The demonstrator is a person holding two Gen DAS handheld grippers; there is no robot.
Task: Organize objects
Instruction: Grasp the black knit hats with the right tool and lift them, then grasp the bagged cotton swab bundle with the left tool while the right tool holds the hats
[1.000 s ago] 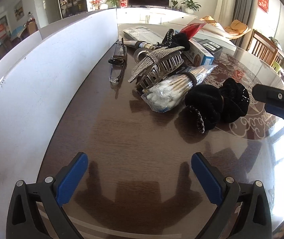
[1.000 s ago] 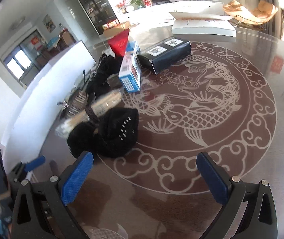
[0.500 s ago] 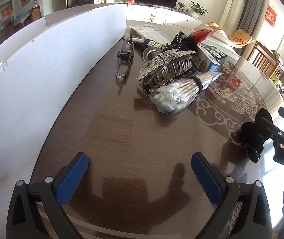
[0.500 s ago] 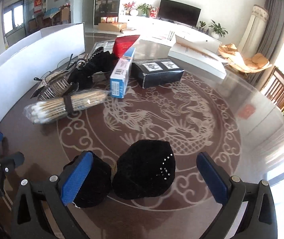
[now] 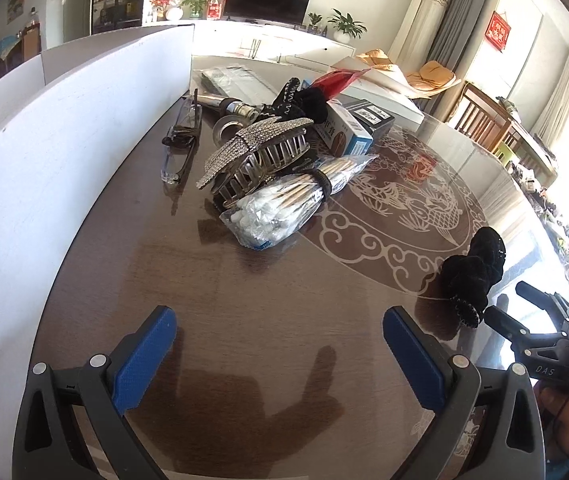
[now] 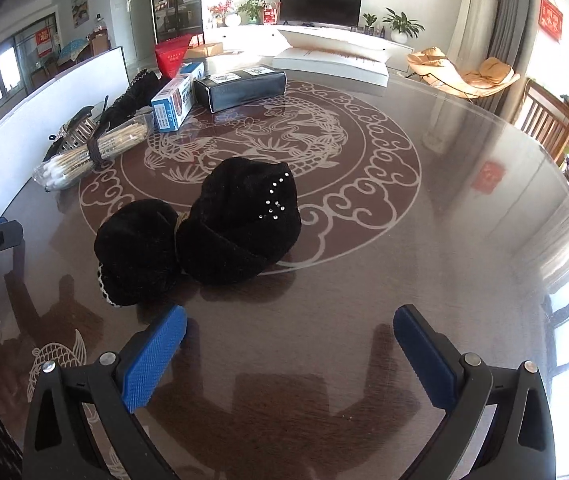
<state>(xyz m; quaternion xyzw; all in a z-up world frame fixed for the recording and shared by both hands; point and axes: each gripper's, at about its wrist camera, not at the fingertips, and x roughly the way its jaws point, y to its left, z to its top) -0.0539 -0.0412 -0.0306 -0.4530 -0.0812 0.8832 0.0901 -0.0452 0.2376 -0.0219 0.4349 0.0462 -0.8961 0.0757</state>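
Since the soft, light black velvet hair scrunchie (image 6: 204, 236) left of centre will squash, pinch its narrow middle with your spread-apart, empty right claw (image 6: 288, 354).

Black velvet hair bow (image 6: 212, 236), rhinestone-studded, flat on table, apart from clutter.

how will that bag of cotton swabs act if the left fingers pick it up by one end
The bag of cotton swabs looks light, so lifting should be easy. Its thin clear plastic probably slips and crinkles under the fingers. The black band cinches only the middle, so the bundle may stay fairly stiff, while the loose cotton-tip end could sag.
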